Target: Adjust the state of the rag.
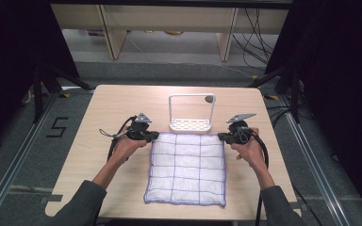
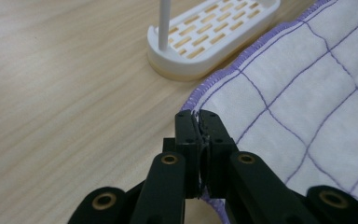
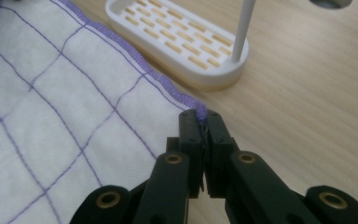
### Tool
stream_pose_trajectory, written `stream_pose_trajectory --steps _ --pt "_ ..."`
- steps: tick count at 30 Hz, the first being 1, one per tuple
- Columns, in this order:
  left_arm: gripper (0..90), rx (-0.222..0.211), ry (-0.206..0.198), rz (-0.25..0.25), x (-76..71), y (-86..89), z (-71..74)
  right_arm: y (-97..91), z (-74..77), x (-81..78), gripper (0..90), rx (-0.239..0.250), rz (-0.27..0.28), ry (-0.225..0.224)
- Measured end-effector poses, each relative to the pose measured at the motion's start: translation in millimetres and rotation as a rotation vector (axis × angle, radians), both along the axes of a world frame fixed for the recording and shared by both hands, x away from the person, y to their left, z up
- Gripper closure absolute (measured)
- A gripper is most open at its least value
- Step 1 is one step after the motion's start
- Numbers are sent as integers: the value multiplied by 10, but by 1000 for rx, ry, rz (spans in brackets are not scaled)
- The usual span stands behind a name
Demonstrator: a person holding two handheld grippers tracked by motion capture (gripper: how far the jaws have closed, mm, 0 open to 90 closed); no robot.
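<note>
A white cloth [image 1: 187, 167] with a purple grid and purple hem lies spread on the wooden table [image 1: 103, 108]. My left gripper [image 1: 154, 135] is shut on the cloth's far left corner [image 2: 193, 105], pinched between its black jaws [image 2: 199, 122]. My right gripper [image 1: 221, 137] is shut on the far right corner [image 3: 199, 109] in the same way [image 3: 200, 122]. Both far corners sit slightly raised off the table, while the near edge rests flat.
A white rack [image 1: 191, 112] with a slotted base [image 2: 214, 32] and a tall frame stands just beyond the cloth's far edge [image 3: 182, 42]. Dark curtains and metal rails flank the table; shelving legs and cables lie on the floor behind.
</note>
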State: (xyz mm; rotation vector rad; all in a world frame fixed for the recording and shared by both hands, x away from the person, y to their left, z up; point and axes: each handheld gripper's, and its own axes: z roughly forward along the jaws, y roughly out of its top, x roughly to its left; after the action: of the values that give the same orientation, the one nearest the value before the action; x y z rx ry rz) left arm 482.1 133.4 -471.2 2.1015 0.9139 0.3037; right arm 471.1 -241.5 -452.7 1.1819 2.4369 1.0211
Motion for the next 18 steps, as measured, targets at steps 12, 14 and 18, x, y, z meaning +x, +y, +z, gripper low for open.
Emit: stream_pose_trajectory --steps 12,14,18 --pt "866 -102 -113 -21 -209 195 321 -33 448 -170 882 75 83 -102" --pt "866 -110 -123 -36 -328 233 329 -34 440 -302 882 69 111 -119" --pt "865 -111 -132 -81 -613 276 283 -109 400 -545 881 77 152 -140"
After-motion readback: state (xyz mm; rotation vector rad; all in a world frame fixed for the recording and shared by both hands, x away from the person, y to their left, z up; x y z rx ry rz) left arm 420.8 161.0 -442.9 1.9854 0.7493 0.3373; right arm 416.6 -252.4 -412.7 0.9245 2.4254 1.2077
